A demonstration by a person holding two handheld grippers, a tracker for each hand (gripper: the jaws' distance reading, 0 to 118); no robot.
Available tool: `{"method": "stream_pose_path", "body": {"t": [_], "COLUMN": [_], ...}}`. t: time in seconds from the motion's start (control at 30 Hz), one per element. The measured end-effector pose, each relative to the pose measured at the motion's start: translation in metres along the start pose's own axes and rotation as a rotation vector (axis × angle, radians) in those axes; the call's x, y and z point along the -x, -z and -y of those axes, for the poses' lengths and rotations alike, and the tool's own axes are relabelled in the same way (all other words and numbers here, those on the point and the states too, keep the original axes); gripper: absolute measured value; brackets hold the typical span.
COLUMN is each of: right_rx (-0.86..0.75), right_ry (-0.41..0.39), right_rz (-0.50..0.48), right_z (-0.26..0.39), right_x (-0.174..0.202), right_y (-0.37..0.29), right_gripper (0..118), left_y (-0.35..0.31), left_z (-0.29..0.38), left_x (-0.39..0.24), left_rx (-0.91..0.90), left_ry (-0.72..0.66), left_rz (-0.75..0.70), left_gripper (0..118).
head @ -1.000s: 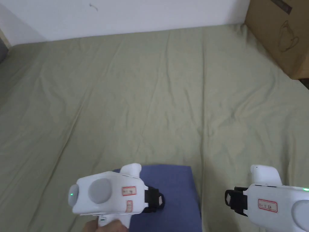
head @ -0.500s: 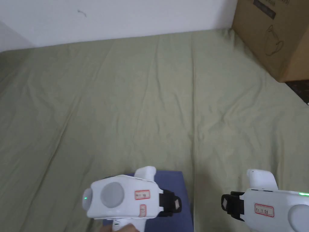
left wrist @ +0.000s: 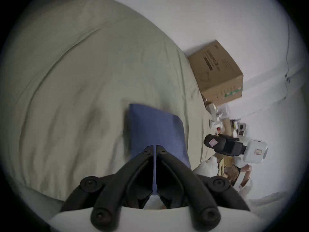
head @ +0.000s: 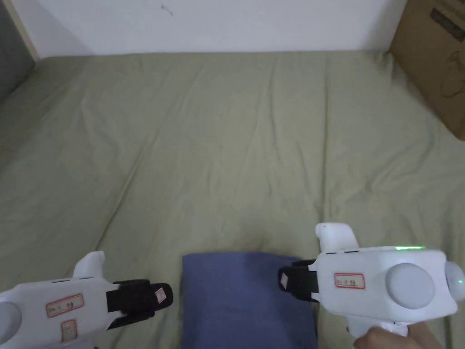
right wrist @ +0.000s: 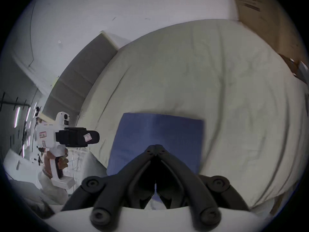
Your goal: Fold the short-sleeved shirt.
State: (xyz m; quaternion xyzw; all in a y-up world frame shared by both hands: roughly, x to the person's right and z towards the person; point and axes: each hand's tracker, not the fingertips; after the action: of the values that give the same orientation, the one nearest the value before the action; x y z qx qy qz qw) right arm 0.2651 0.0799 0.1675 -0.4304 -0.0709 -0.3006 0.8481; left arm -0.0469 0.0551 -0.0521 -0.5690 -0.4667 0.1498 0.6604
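Note:
The shirt (head: 245, 300) is a blue, flat folded rectangle near the front edge of the bed. My left gripper (head: 163, 294) hovers just left of it, jaws shut and holding nothing. My right gripper (head: 285, 281) is over the shirt's right edge, also shut and holding nothing. In the left gripper view the shirt (left wrist: 155, 126) lies beyond the closed left gripper (left wrist: 154, 147), and the right gripper (left wrist: 211, 142) is farther right. In the right gripper view the shirt (right wrist: 158, 133) lies past the closed right gripper (right wrist: 155, 147), with the left gripper (right wrist: 96, 136) off to the left.
A wrinkled pale green sheet (head: 227, 154) covers the bed, with wide free room beyond the shirt. A cardboard box (head: 436, 59) stands at the back right corner. A white wall runs along the far edge and a grey panel (head: 13, 59) borders the left. A hand (head: 390, 338) holds the right gripper.
The head camera has shifted. The left gripper has come off the shirt to its left side. The right gripper has moved in from the right to the shirt's right edge.

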Motion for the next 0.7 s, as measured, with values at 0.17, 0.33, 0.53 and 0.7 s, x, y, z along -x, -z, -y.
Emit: {"method": "stream_pose_path", "body": {"t": [0.17, 0.33, 0.53, 0.7], "right_rx": [0.162, 0.179, 0.179, 0.173], "right_ry": [-0.051, -0.016, 0.008, -0.021], "right_rz": [0.051, 0.053, 0.038, 0.058], "right_z": [0.005, 0.015, 0.013, 0.015], "right_x": [0.006, 0.000, -0.004, 0.002], "right_y": [0.062, 0.077, 0.074, 0.074], "right_gripper": [0, 0, 0, 0], "left_y": [0.001, 0.011, 0.037, 0.076], "left_z": [0.015, 0.019, 0.008, -0.002], "left_x": [0.027, 0.034, 0.045, 0.052], "left_rx": [0.003, 0.002, 0.056, 0.086], "left_ry": [-0.064, -0.118, -0.163, -0.311], "left_rz": [0.026, 0.022, 0.099, 0.244], "left_gripper": [4, 56, 116, 116]}}
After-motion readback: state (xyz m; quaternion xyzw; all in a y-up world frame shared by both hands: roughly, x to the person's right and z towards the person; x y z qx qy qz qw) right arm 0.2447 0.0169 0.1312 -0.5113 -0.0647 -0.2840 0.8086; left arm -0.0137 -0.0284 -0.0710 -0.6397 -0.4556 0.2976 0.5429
